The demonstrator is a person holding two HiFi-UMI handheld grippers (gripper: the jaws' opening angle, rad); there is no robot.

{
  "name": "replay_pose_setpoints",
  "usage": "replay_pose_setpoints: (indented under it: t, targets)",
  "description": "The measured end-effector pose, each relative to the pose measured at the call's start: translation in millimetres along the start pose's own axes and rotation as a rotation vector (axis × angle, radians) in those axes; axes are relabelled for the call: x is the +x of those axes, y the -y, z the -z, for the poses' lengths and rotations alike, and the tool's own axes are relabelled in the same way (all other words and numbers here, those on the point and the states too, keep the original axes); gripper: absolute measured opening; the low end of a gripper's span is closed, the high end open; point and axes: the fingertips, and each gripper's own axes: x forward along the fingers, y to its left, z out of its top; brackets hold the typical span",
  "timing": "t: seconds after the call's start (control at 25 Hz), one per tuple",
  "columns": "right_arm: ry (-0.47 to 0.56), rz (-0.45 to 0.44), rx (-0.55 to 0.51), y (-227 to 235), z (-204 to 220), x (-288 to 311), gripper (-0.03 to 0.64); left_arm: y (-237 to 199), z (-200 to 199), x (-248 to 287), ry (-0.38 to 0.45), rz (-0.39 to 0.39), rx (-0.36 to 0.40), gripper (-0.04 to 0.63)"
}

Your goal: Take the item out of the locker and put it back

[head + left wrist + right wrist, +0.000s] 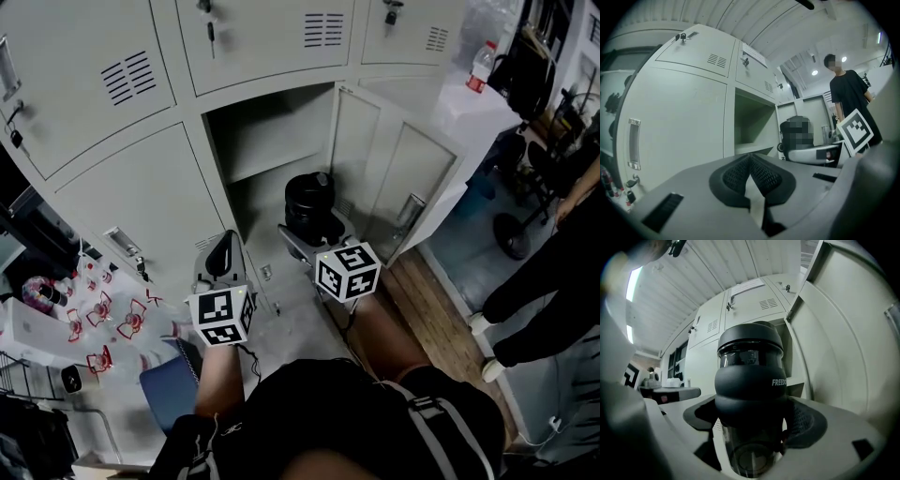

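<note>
Right tool (752,427) clamped on upright black bottle (750,376) at the mouth of the open locker (281,131). Left tool (751,176) jaws together, empty, left of opening.

A clear plastic bottle with a red cap (481,64) stands on a white counter (466,111) at the far right. A person in black clothes (548,281) stands near it. At the lower left lies a white sheet printed with red bows (112,314), just beside a flat blue piece (169,386).
</note>
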Motion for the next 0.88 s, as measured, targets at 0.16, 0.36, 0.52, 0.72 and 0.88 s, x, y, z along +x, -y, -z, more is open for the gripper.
replay_pose_setpoints:
  t: [0.16,0.36,0.52,0.72,0.88]
  targets:
    - [0.044,-0.03,0.073,0,-30,22,0.443,-5,-2,1,0.006,-0.008,0.005,0.012]
    - [0.104,-0.063,0.168,0,-69,55,0.443,-15,-7,1,0.016,-0.023,0.013,0.012]
    - [0.132,-0.107,0.261,2,-94,81,0.443,-25,-12,-1,0.025,-0.043,0.018,0.012]
    - [0.127,-0.148,0.344,10,-109,111,0.443,-37,-15,-4,0.028,-0.071,0.02,0.012]
    - [0.103,-0.141,0.343,17,-116,128,0.443,-46,-14,-7,0.023,-0.093,0.018,0.012]
